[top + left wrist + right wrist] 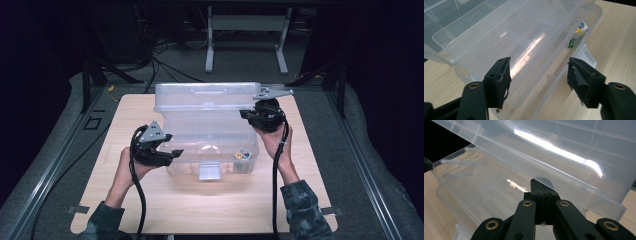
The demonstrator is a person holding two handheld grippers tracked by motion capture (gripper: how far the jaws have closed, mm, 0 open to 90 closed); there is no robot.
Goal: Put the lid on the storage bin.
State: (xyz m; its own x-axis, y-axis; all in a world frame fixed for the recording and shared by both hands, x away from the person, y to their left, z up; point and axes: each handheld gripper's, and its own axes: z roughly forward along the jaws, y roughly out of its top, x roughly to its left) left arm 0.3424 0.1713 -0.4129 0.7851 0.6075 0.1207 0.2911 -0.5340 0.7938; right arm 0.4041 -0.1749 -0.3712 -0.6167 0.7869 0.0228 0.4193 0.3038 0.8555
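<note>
Clear rectangular plastic storage box (pixel 210 137) at mid-table, lid raised, left gripper (pixel 539 80) spread wide at its near-left corner, right gripper (pixel 541 195) pressed together, seemingly pinching the lid's edge.

Small packet (pixel 243 154) in box's (pixel 210 131) front-right corner, box mid-table (pixel 125 200).

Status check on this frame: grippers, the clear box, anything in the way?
Left gripper open at box's near-left corner, nothing held. Right gripper shut against raised lid. Clear box open, small item inside. No obstruction.
</note>
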